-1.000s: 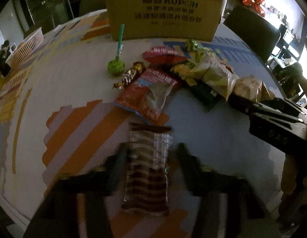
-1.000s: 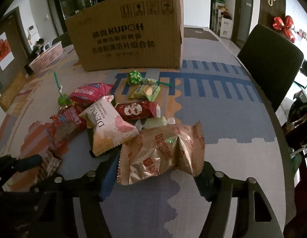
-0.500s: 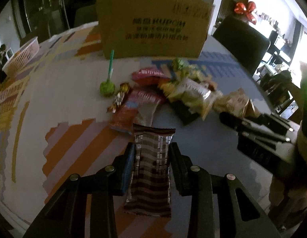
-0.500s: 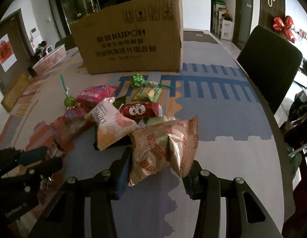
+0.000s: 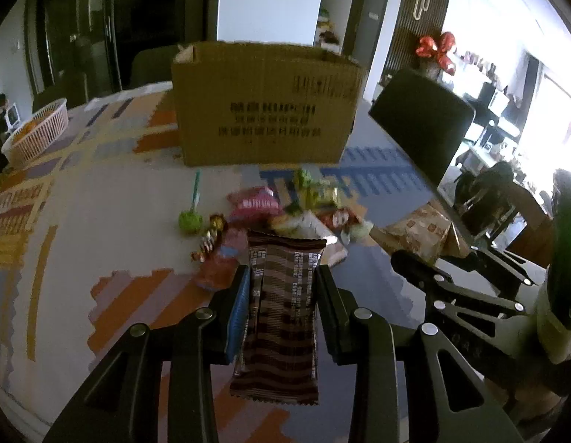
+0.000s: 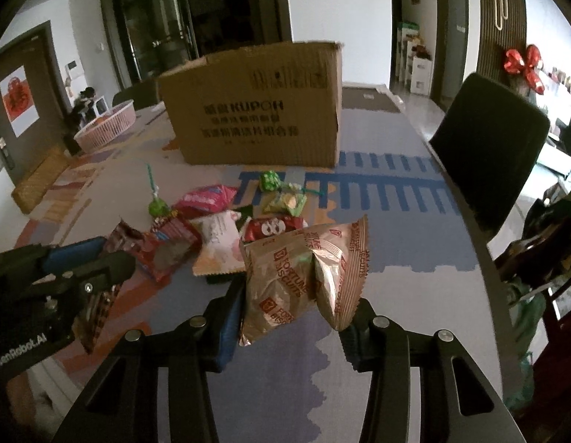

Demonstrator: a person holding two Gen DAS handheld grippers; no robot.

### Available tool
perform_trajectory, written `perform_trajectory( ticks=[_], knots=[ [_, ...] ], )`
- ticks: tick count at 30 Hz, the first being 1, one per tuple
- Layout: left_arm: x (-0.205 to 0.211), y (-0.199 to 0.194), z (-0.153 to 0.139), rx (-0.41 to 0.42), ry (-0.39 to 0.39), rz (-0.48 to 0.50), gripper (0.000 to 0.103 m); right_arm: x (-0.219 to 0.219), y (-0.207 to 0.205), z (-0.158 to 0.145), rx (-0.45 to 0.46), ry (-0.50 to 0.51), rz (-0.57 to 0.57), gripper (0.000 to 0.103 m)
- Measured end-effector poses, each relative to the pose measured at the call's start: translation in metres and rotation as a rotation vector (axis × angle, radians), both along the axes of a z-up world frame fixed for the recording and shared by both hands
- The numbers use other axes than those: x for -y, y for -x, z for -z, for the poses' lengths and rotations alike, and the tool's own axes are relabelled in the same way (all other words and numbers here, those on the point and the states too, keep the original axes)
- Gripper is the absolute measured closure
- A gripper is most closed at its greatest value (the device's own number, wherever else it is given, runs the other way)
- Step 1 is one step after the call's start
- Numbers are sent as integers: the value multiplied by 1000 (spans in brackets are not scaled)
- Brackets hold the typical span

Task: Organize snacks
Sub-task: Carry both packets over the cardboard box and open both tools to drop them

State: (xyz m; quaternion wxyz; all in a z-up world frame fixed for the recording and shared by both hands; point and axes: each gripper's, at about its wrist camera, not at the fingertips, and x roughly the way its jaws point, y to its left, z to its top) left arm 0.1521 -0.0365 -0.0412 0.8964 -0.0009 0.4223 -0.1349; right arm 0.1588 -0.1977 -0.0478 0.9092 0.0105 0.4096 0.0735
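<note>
My left gripper (image 5: 281, 288) is shut on a brown striped wafer packet (image 5: 279, 317), held lengthwise above the table. My right gripper (image 6: 300, 306) is shut on a crinkled gold biscuit bag (image 6: 303, 277), also lifted off the table; the same bag (image 5: 422, 230) shows at the right of the left wrist view. Beyond both lies a heap of loose snacks (image 6: 226, 225): a pink packet (image 6: 206, 201), a red packet (image 6: 274, 226), a white bag (image 6: 217, 243) and a green lollipop (image 6: 158, 205). An open cardboard box (image 6: 255, 110) stands behind the heap.
A pink basket (image 6: 108, 123) sits at the table's far left. A dark chair (image 6: 488, 155) stands at the table's right edge. The tablecloth (image 6: 388, 229) is patterned in blue, orange and grey. The left gripper's body (image 6: 38, 291) fills the lower left of the right wrist view.
Both grippers closed on their packets and rose from the table. The wafer packet and the gold bag left the cloth, and the box's top edge came into view.
</note>
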Motion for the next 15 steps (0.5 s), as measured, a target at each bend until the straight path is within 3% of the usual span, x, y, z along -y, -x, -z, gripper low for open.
perform_trajectory(
  ticks=[15],
  knots=[
    [-6,-32,-64,240,-11,-21,68,-13,-25,-58,163,-33,-49,57]
  ],
)
